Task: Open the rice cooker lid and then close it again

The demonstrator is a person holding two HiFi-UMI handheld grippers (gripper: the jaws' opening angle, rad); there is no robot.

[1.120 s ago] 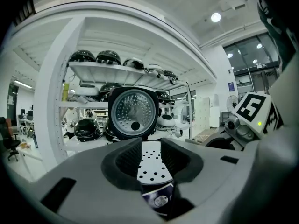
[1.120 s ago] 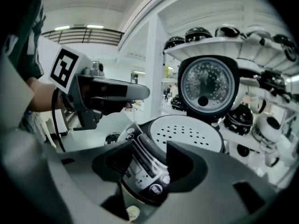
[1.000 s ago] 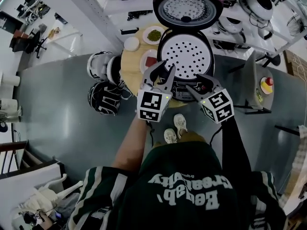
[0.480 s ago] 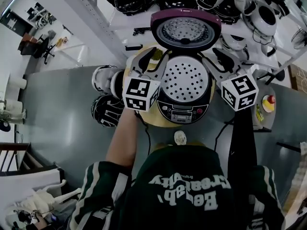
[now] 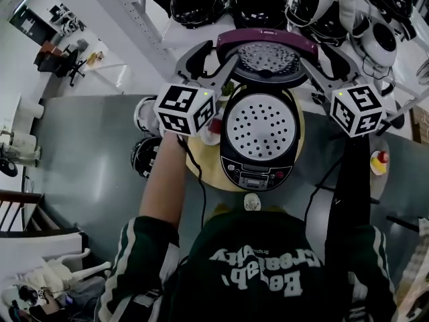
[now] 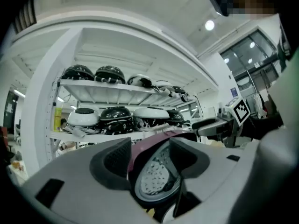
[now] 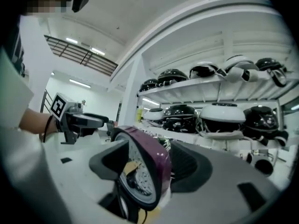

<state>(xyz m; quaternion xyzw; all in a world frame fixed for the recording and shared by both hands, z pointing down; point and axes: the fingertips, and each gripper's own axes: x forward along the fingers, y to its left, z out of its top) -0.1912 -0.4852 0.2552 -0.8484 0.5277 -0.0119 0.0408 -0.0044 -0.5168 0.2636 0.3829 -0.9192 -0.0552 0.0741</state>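
Note:
The rice cooker [image 5: 259, 139] stands open on a round wooden table [image 5: 201, 174]. Its perforated inner plate faces up and its purple lid [image 5: 268, 51] stands raised at the back. My left gripper [image 5: 213, 58] is at the lid's left edge and my right gripper [image 5: 323, 56] at its right edge. Both point level and their jaws are opening. In the left gripper view the lid's rim [image 6: 145, 146] sits between the wide jaws of the left gripper [image 6: 150, 158], with no pad pressing on it. In the right gripper view the rim [image 7: 152, 155] stands likewise inside the right gripper [image 7: 147, 168].
White shelves [image 5: 167, 29] loaded with several helmets [image 5: 251, 5] rise just behind the cooker. Two more helmets [image 5: 146, 154] lie left of the table. A yellow box with a red button [image 5: 379, 159] stands at the right. The person's shoe [image 5: 252, 201] is at the table's front.
Both grippers rose from the cooker's front to the raised lid, one to each side of it. Their jaws spread wider.

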